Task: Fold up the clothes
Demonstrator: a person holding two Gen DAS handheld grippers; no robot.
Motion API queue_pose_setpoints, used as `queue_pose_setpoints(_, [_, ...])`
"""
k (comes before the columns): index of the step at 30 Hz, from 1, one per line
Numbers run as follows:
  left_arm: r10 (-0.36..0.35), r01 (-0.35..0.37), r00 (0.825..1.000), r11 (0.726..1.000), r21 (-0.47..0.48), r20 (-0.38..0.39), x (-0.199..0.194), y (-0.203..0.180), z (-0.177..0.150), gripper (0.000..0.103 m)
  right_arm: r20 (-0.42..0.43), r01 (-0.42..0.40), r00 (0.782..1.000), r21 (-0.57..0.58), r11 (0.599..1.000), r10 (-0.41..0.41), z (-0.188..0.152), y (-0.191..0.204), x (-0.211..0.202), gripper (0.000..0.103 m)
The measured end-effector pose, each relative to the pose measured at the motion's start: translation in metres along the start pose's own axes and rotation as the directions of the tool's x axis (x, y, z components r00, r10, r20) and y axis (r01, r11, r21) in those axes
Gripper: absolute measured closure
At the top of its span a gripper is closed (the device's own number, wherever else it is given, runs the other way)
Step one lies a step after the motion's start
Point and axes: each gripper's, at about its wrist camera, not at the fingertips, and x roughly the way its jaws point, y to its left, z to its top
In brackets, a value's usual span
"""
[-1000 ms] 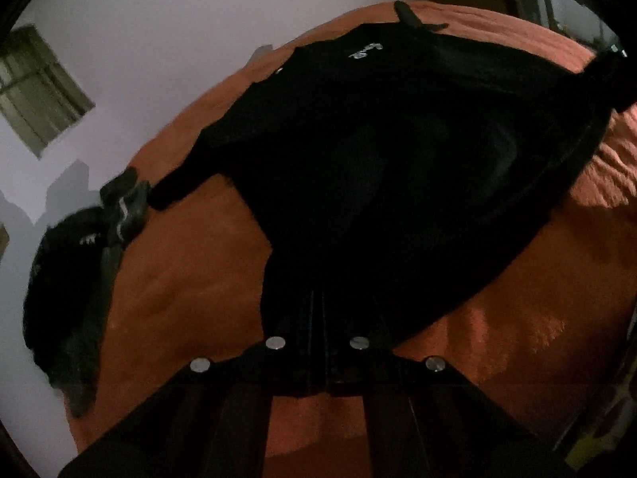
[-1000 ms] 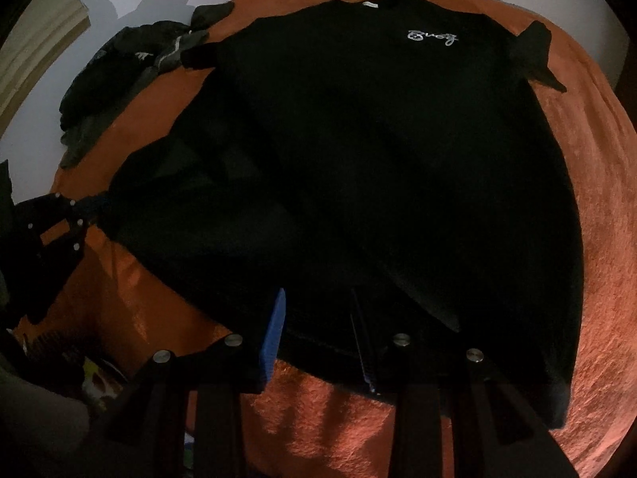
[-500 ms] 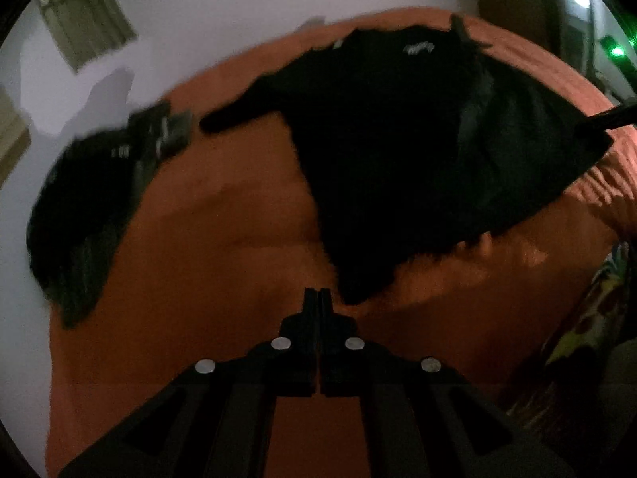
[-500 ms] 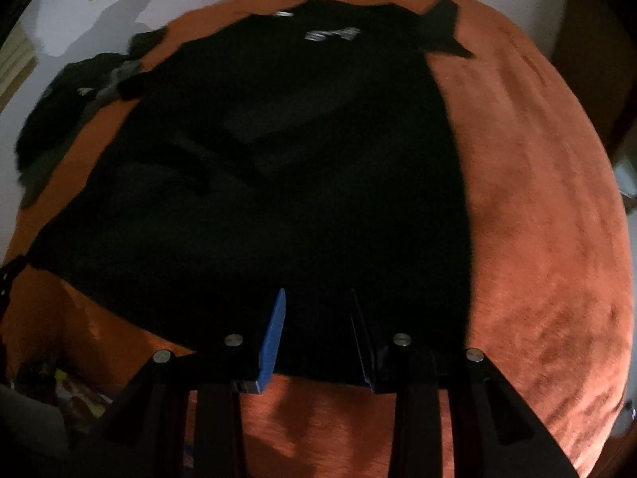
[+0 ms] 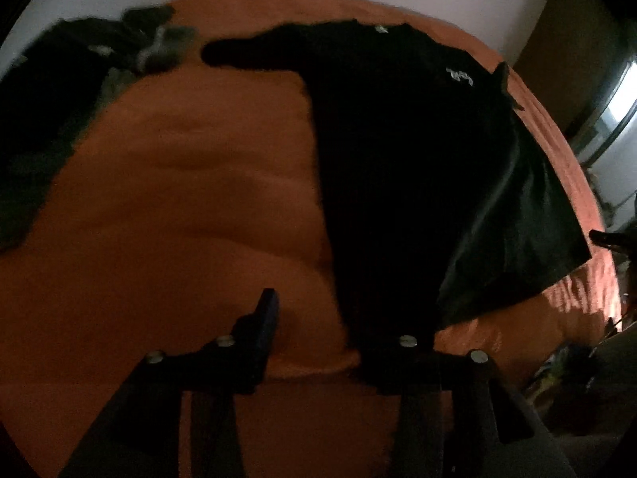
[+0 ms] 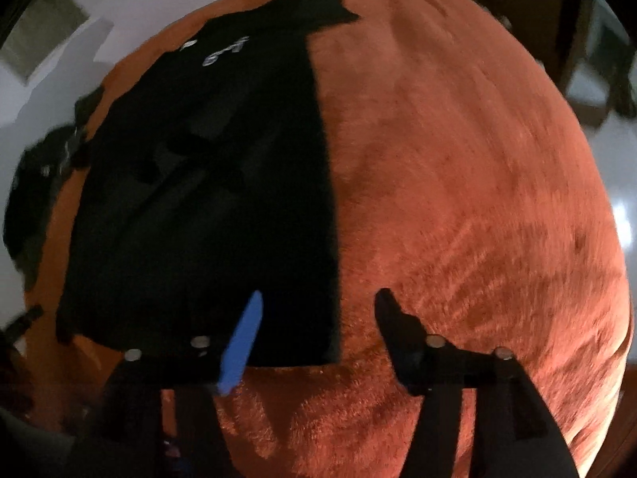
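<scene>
Black shirt seemingly beneath right gripper.

A black T-shirt lies spread on an orange fuzzy blanket, its collar at the far end and its hem nearest. Small pale lettering marks the chest. One side has been folded over the body, leaving a straight long edge. A short sleeve sticks out at the far corner.

Bare orange blanket lies open right of the black shirt; dark clothes pile crowds the far-left corner.
</scene>
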Motion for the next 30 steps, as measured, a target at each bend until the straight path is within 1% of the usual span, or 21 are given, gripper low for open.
queue_pose_setpoints(1, [-0.040, 0.040, 0.997, 0.999, -0.009, -0.064, 0.011, 0.000, 0.002, 0.061, -0.011, -0.007, 1.000, 0.028, 1.000, 0.007, 0.000, -0.006, 0.001, 0.040])
queue_pose_setpoints(4, [-0.097, 0.090, 0.984, 0.994, -0.054, -0.152, 0.035, 0.000, 0.000, 0.061, -0.063, -0.066, 0.995, 0.124, 0.990, 0.074, -0.003, -0.019, 0.012, 0.040])
queue_pose_setpoints(5, [-0.128, 0.117, 0.975, 0.991, -0.071, -0.182, 0.041, -0.002, -0.002, 0.061, -0.077, -0.091, 0.992, 0.157, 0.983, 0.104, -0.004, -0.023, 0.016, 0.040])
queue_pose_setpoints(6, [-0.150, 0.135, 0.967, 0.987, -0.085, -0.205, 0.045, -0.004, -0.004, 0.061, -0.092, -0.102, 0.989, 0.174, 0.979, 0.120, -0.005, -0.025, 0.019, 0.044])
queue_pose_setpoints(7, [-0.171, 0.152, 0.959, 0.983, -0.100, -0.227, 0.049, -0.006, -0.005, 0.061, -0.107, -0.106, 0.986, 0.183, 0.977, 0.127, -0.006, -0.025, 0.022, 0.058])
queue_pose_setpoints(8, [-0.182, 0.161, 0.955, 0.981, -0.106, -0.234, 0.050, -0.007, -0.007, 0.070, -0.122, -0.110, 0.983, 0.192, 0.975, 0.135, -0.007, -0.025, 0.025, 0.067])
queue_pose_setpoints(9, [-0.193, 0.169, 0.953, 0.978, -0.120, -0.232, 0.049, -0.007, -0.008, 0.094, -0.130, -0.111, 0.982, 0.194, 0.975, 0.138, -0.008, -0.025, 0.025, 0.086])
queue_pose_setpoints(10, [-0.205, 0.177, 0.952, 0.975, -0.136, -0.229, 0.049, -0.007, -0.010, 0.099, -0.133, -0.112, 0.981, 0.194, 0.975, 0.139, -0.010, -0.023, 0.024, 0.099])
queue_pose_setpoints(11, [-0.216, 0.185, 0.950, 0.971, -0.152, -0.225, 0.048, -0.007, -0.011, 0.099, -0.137, -0.112, 0.981, 0.193, 0.975, 0.140, -0.011, -0.022, 0.022, 0.099])
queue_pose_setpoints(14, [-0.204, 0.175, 0.967, 0.967, -0.184, -0.152, 0.031, -0.001, -0.010, 0.100, -0.139, -0.109, 0.981, 0.189, 0.976, 0.136, -0.013, -0.019, 0.014, 0.100])
queue_pose_setpoints(15, [-0.212, 0.183, 0.969, 0.961, -0.207, -0.128, 0.022, 0.002, -0.009, 0.100, -0.132, -0.104, 0.983, 0.189, 0.976, 0.130, -0.012, -0.019, 0.009, 0.100])
queue_pose_setpoints(18, [-0.276, 0.254, 0.960, 0.928, -0.272, -0.046, -0.009, 0.015, -0.008, 0.100, -0.080, -0.132, 0.985, 0.194, 0.972, 0.150, -0.009, -0.014, -0.025, 0.101])
queue_pose_setpoints(20, [-0.307, 0.290, 0.952, 0.915, -0.279, -0.018, -0.024, 0.021, -0.010, 0.100, -0.066, -0.101, 0.991, 0.157, 0.982, 0.113, -0.010, -0.007, -0.046, 0.101])
queue_pose_setpoints(21, [-0.312, 0.298, 0.950, 0.914, -0.277, -0.009, -0.028, 0.021, -0.013, 0.100, -0.062, -0.079, 0.994, 0.137, 0.987, 0.089, -0.012, -0.004, -0.055, 0.101])
queue_pose_setpoints(23, [-0.311, 0.294, 0.950, 0.915, -0.277, -0.021, -0.025, 0.021, -0.021, 0.100, -0.076, -0.048, 0.995, 0.159, 0.986, 0.061, -0.025, -0.013, -0.065, 0.101])
queue_pose_setpoints(24, [-0.304, 0.282, 0.952, 0.919, -0.275, -0.041, -0.017, 0.021, -0.026, 0.100, -0.093, -0.035, 0.994, 0.173, 0.984, 0.052, -0.029, -0.017, -0.060, 0.101])
queue_pose_setpoints(26, [-0.288, 0.257, 0.954, 0.928, -0.269, -0.086, 0.000, 0.021, -0.035, 0.100, -0.126, -0.004, 0.992, 0.182, 0.983, 0.027, -0.035, -0.021, -0.046, 0.101])
queue_pose_setpoints(27, [-0.259, 0.224, 0.959, 0.940, -0.257, -0.112, 0.008, 0.018, -0.041, 0.100, -0.137, 0.010, 0.990, 0.172, 0.985, 0.014, -0.036, -0.021, -0.038, 0.101])
queue_pose_setpoints(28, [-0.243, 0.204, 0.961, 0.947, -0.250, -0.135, 0.014, 0.014, -0.047, 0.100, -0.148, 0.023, 0.989, 0.162, 0.987, 0.001, -0.038, -0.022, -0.030, 0.101])
queue_pose_setpoints(30, [-0.211, 0.174, 0.965, 0.959, -0.223, -0.157, 0.021, 0.006, -0.057, 0.100, -0.170, 0.050, 0.985, 0.141, 0.989, -0.025, -0.040, -0.022, -0.015, 0.101])
